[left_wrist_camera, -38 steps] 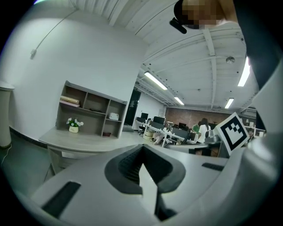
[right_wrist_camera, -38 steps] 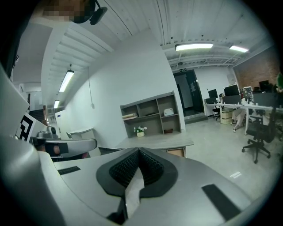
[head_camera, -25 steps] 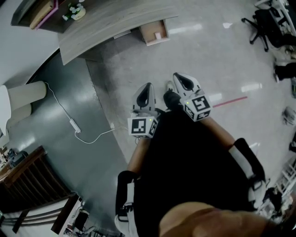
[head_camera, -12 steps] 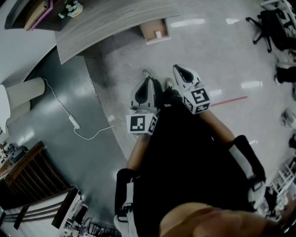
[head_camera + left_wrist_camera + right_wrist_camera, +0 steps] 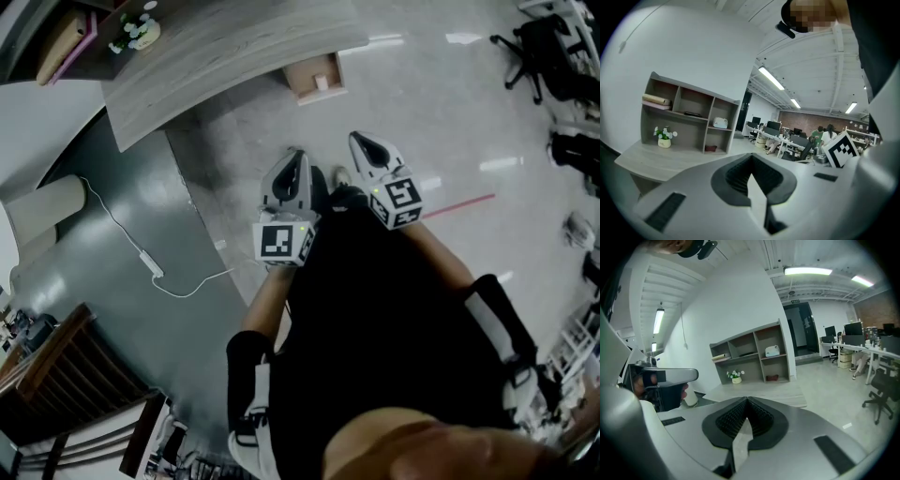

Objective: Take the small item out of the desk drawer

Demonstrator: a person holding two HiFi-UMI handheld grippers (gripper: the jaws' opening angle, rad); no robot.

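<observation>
Over the last second both tools have moved forward across the head view, and the pale, wood-grain curved desk (image 5: 216,47) has slid a little nearer. This reads as an approach on foot, with the reach itself not yet begun.

The left tool (image 5: 299,156) and the right tool (image 5: 358,140) are held side by side above the glossy grey floor (image 5: 441,112). Both are clenched on nothing: in each gripper view the ribbed black pads (image 5: 740,174) meet at a point inside smooth grey moulded shells, as do the right tool's pads (image 5: 733,420).

The small light-brown open drawer (image 5: 302,77) juts from the desk's edge, well apart from both tools. A small pale item (image 5: 321,82) lies inside it, too small to make out clearly.

On the desk stands a grey, boxy cubby shelf (image 5: 689,117) with a white pot of flowers (image 5: 664,139) beside it. A thin white cable (image 5: 150,262) trails over the darker floor to the left.
</observation>
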